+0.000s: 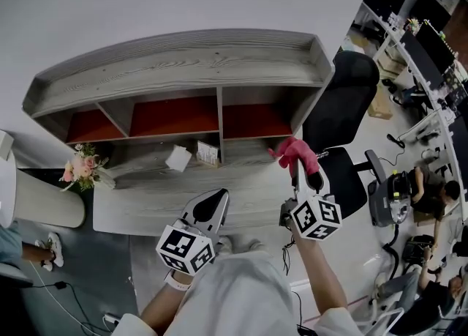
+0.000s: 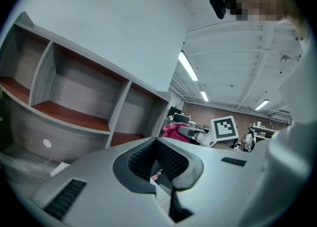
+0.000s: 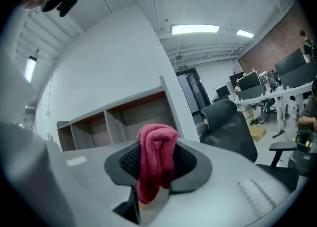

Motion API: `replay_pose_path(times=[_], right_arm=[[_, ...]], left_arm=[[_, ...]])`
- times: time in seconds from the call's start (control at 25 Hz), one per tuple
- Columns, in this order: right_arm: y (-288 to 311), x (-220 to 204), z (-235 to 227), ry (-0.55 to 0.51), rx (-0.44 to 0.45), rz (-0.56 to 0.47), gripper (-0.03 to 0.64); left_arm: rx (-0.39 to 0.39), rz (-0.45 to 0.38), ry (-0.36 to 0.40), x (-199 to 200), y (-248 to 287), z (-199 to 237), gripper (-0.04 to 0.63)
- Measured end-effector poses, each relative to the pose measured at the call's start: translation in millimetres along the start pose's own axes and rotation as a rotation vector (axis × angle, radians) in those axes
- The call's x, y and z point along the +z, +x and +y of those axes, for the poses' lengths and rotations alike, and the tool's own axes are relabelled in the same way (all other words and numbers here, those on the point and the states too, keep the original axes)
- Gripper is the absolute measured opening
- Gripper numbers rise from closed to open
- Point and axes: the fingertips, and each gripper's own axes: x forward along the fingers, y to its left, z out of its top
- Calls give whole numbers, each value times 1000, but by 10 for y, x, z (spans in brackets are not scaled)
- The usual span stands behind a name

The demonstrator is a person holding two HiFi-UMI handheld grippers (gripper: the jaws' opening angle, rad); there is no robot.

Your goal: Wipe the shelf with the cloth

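Note:
A grey wooden shelf unit (image 1: pixel 183 64) with red compartment floors stands against the wall, with a desk surface (image 1: pixel 183 188) below it. My right gripper (image 1: pixel 298 170) is shut on a pink cloth (image 1: pixel 294 151), held just off the shelf's right lower corner. In the right gripper view the cloth (image 3: pixel 156 159) hangs folded between the jaws, with the shelf (image 3: pixel 119 119) behind. My left gripper (image 1: pixel 212 206) is shut with nothing in it, above the desk's front edge. The left gripper view shows the shelf (image 2: pixel 74 97) and the pink cloth (image 2: pixel 173 131) beyond.
A white box (image 1: pixel 178 158) and a small printed box (image 1: pixel 208 153) sit under the shelf. A flower bunch (image 1: pixel 82 168) lies at the desk's left end. A black office chair (image 1: pixel 344 115) stands right of the shelf. Desks with monitors (image 1: pixel 428 42) fill the far right.

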Motion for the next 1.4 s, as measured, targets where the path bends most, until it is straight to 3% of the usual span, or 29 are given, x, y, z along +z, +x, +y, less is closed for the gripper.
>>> replay_pose_path(times=[0.48,0.84,1.4], right_arm=[[-744,524,321,-219,81,-149,124],[-768,310,566,-295,166,-87,124],[-680,156,981,-273,280,-33,124]], left_arm=[[62,-29,7,64,-213,173,6],[94,-57,70,215,-303,219,6],[114,-61,92,261,-412,229,6]])
